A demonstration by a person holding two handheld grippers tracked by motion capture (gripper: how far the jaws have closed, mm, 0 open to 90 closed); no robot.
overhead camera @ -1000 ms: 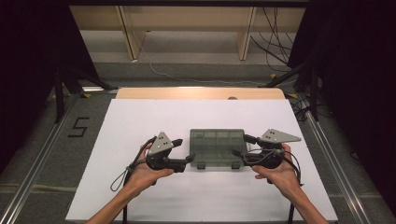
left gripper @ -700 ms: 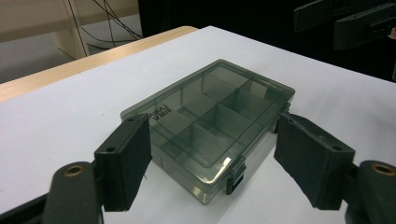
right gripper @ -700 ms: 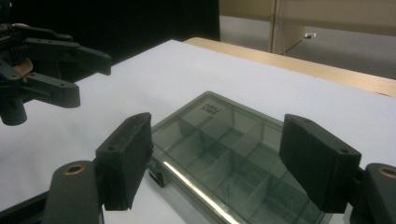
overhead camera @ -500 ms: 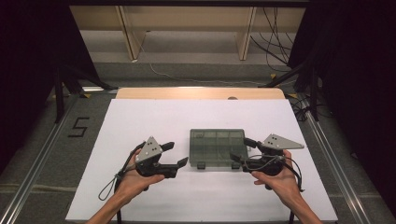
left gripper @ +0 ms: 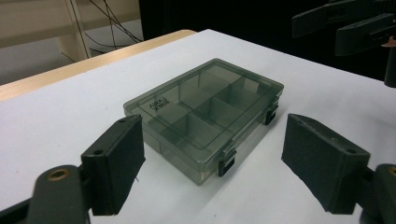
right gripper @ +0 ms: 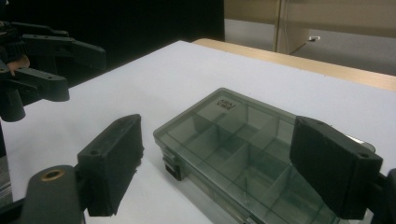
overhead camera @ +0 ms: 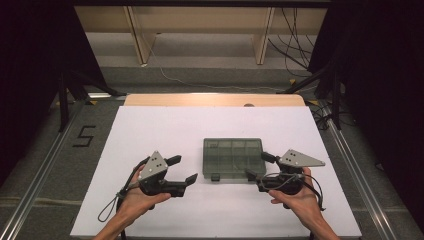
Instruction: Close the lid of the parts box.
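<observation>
A smoky transparent compartment box [overhead camera: 232, 159] lies closed on the white table [overhead camera: 165, 130], its two black latches on the near side. In the left gripper view the box [left gripper: 205, 112] lies ahead of my open left gripper [left gripper: 213, 135], apart from both jaws. In the high view the left gripper [overhead camera: 183, 170] sits a short gap left of the box. My right gripper [overhead camera: 257, 165] is open at the box's near right corner. In the right gripper view the box [right gripper: 243, 144] lies ahead of the wide-spread right gripper [right gripper: 219, 135]. The compartments look empty.
A wooden strip [overhead camera: 215, 99] runs along the table's far edge. Metal rails [overhead camera: 350, 165] flank both sides. Shelf legs and cables [overhead camera: 190, 82] lie on the floor beyond. A "5" mark [overhead camera: 84, 136] is on the floor at left.
Both grippers have drawn back from the box's sides toward the person. The left one moved farther left and now stands apart from the box. The box has stayed put.
</observation>
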